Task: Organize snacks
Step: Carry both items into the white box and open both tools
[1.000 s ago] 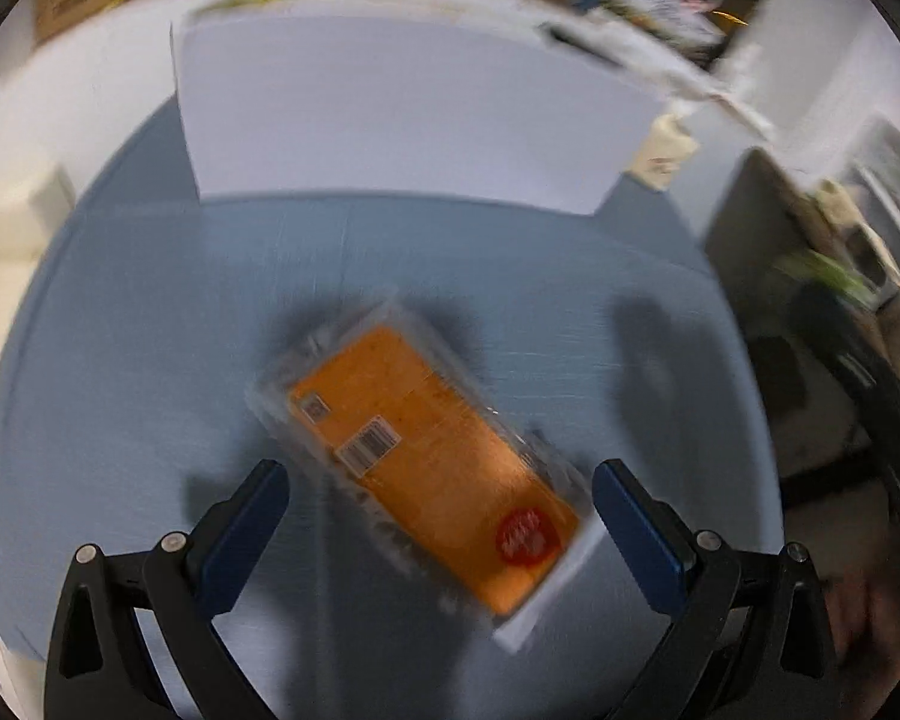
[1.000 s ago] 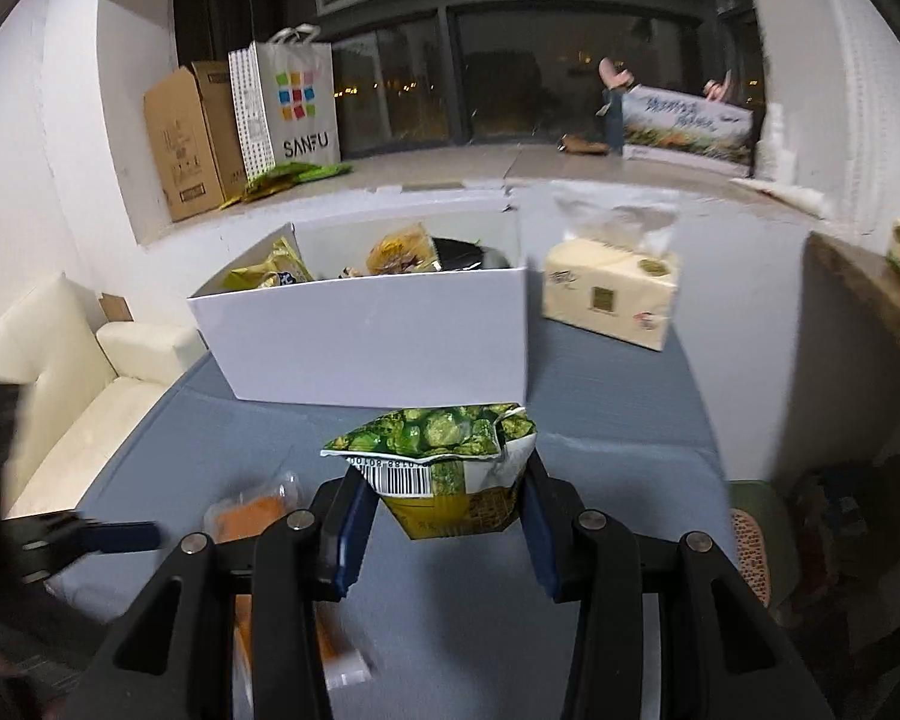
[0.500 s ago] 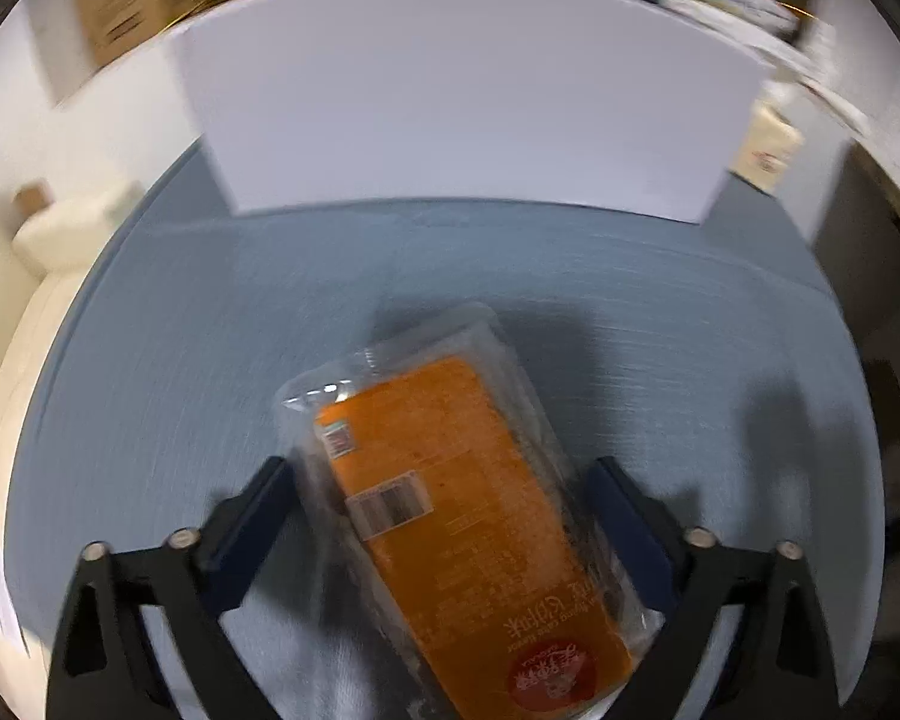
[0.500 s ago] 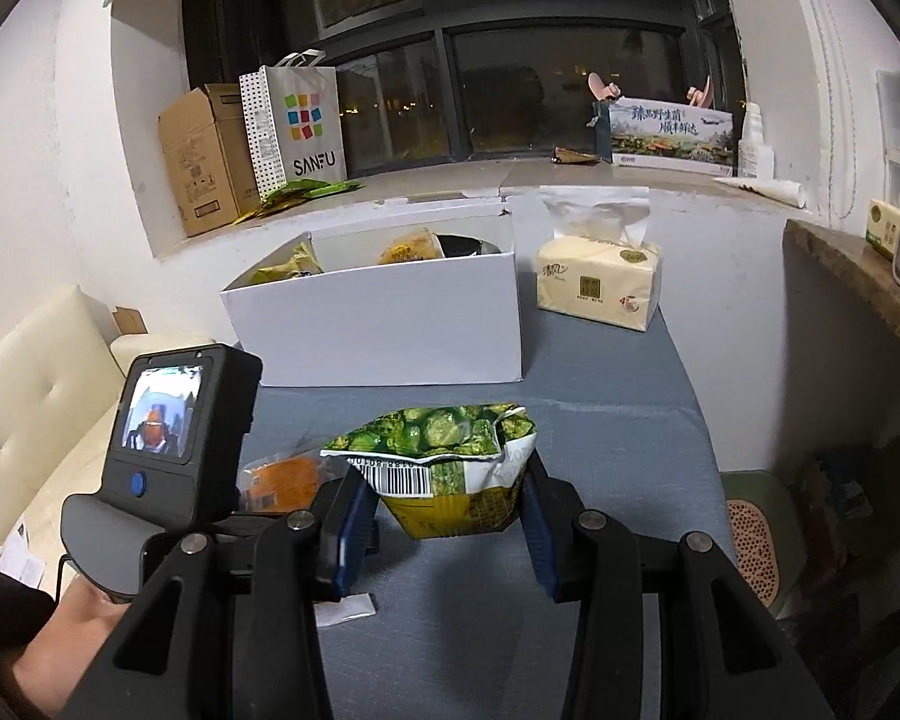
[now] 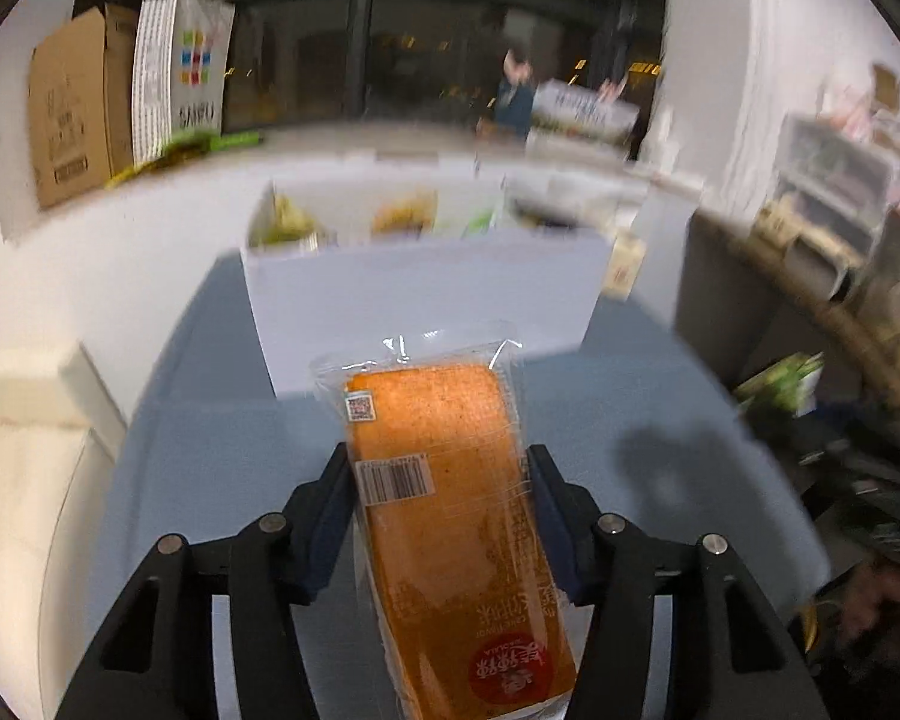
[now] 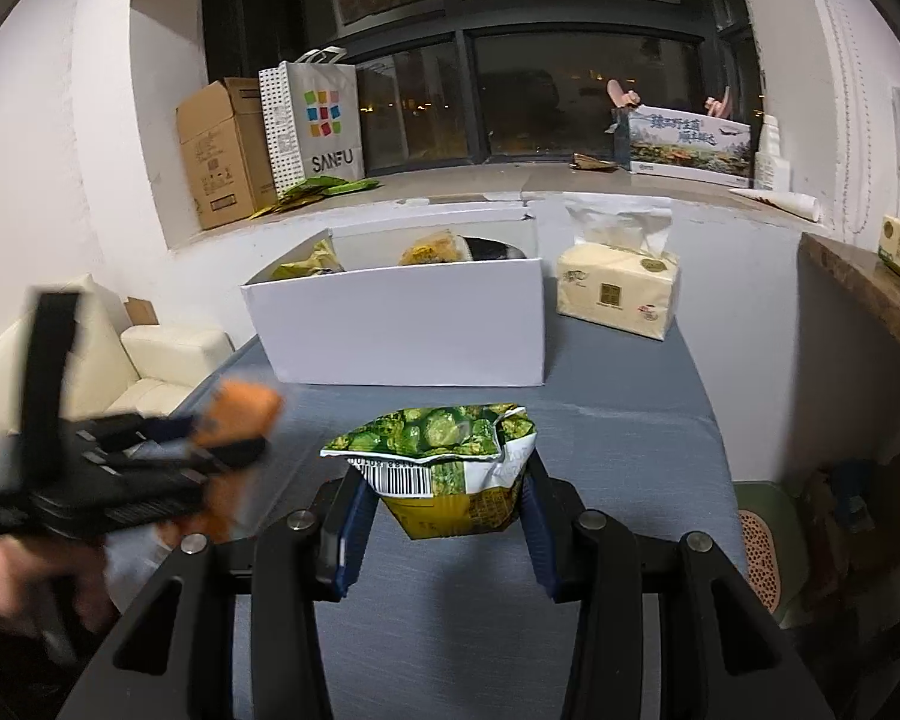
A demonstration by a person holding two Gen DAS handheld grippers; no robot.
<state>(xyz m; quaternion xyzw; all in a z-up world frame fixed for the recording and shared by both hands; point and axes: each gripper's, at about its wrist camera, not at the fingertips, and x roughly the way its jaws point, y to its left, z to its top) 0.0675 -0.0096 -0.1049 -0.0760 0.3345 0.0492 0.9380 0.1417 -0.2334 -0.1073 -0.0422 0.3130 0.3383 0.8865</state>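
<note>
- The left gripper [image 5: 438,474] is closing its jaws on an orange snack pack [image 5: 450,516] in clear wrap; the pads are lying against the pack's long sides, and the pack is riding above the blue-grey table [image 5: 630,468].
- The right gripper [image 6: 441,498] is gripping a green-and-yellow snack bag [image 6: 450,468] at a narrow opening, holding it upright and clear of the table, barcode facing the camera.
- A white box [image 6: 402,330] is standing on the table straight ahead of both grippers, with its tall front wall rising between them and its inside.
- The right wrist view is showing several snack packets [image 6: 432,249] already lying in the box; the left view is giving only smeared yellow and green shapes there.
- A tissue pack [image 6: 618,291] is sitting just beside the box's right end, and only the right view is showing it sharply.
- On the sill behind, a cardboard carton [image 6: 222,150] and a white shopping bag [image 6: 318,120] are standing side by side.
- A cream sofa [image 6: 150,360] is sitting to the left of the table.
- In the right view the left gripper is appearing as a dark blur at lower left, with the orange pack in it and what is probably a hand [image 6: 12,576] behind it.
</note>
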